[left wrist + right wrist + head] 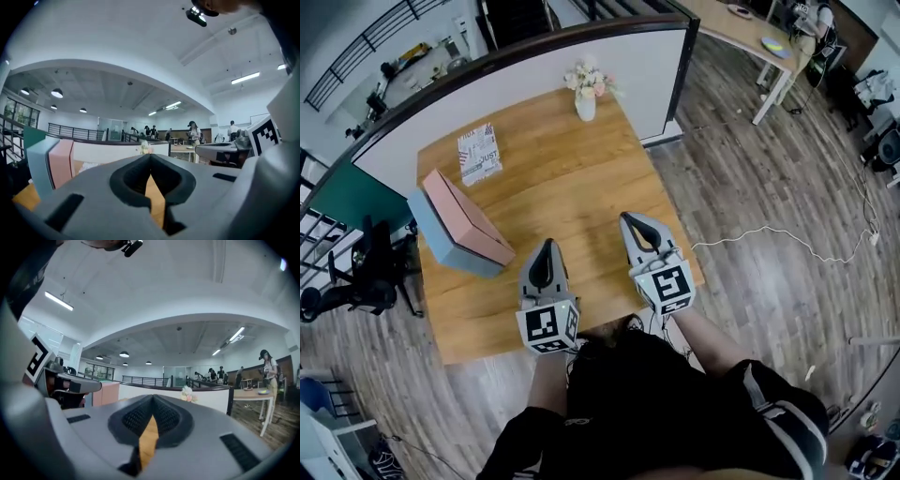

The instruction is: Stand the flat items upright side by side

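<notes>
Both grippers hang over the near edge of the wooden table (572,187), and neither carries anything. The left gripper (547,246) has its 2 jaws pressed together, the tips meeting with only bare tabletop showing through the gap behind them in the left gripper view (150,158). The right gripper (630,218) is likewise closed on nothing, its jaws touching at the tips in the right gripper view (152,400). The 2 grippers sit side by side, apart from each other, both pointing toward the far side of the table. At the table's left edge, a pink box (469,217) and a blue box (448,248) stand on edge, pressed against each other side by side, the blue one on the outer side; both are to the left of the left gripper and clear of it. A printed packet (479,153) lies flat near the far left corner, well apart from the boxes. A small vase of flowers (585,94) stands at the far edge, against a white partition (534,75).
</notes>
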Tool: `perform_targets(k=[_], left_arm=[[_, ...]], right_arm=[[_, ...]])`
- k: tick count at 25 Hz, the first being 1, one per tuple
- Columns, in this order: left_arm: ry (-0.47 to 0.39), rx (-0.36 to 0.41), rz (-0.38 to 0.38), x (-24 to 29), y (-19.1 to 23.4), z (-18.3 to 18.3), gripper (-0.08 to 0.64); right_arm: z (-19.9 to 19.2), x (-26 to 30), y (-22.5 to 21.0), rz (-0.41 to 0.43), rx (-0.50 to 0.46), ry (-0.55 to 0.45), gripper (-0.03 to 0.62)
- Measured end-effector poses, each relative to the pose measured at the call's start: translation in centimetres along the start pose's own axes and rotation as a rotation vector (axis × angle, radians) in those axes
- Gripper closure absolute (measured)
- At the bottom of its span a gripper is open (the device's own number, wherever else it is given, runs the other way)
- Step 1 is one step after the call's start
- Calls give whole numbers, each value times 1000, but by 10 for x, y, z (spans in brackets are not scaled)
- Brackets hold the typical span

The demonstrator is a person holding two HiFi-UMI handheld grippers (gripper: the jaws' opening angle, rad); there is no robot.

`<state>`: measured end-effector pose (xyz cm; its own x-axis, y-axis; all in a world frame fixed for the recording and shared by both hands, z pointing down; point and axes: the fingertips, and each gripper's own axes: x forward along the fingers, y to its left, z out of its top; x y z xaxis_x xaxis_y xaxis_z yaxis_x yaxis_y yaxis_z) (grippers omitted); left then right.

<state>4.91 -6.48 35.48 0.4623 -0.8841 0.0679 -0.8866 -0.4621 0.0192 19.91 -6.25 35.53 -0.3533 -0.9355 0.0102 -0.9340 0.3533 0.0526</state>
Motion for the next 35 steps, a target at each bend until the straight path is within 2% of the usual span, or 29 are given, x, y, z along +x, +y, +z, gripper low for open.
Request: perform_targets(k=[2,5,8,16,22,35], left_arm=[[-43,41,9,-4,6,25,561],[-51,93,35,-10,19,43,561],[-56,93,58,-16,35,49,561],[-51,62,68,-23,49,43,561],[-47,57,81,-24,63,43,561],[-48,40,64,-29,58,41,561]], right_arm=[[29,0,-1,-18,-23,-51,588],[58,-1,-1,-42,-54,-98,588],[71,3,7,-47,-79,-117,588],[73,20,28,-22,-59,-123,588],[74,24,32,-41,-80,-111,588],[73,13,30,-57,-98,-100,589]])
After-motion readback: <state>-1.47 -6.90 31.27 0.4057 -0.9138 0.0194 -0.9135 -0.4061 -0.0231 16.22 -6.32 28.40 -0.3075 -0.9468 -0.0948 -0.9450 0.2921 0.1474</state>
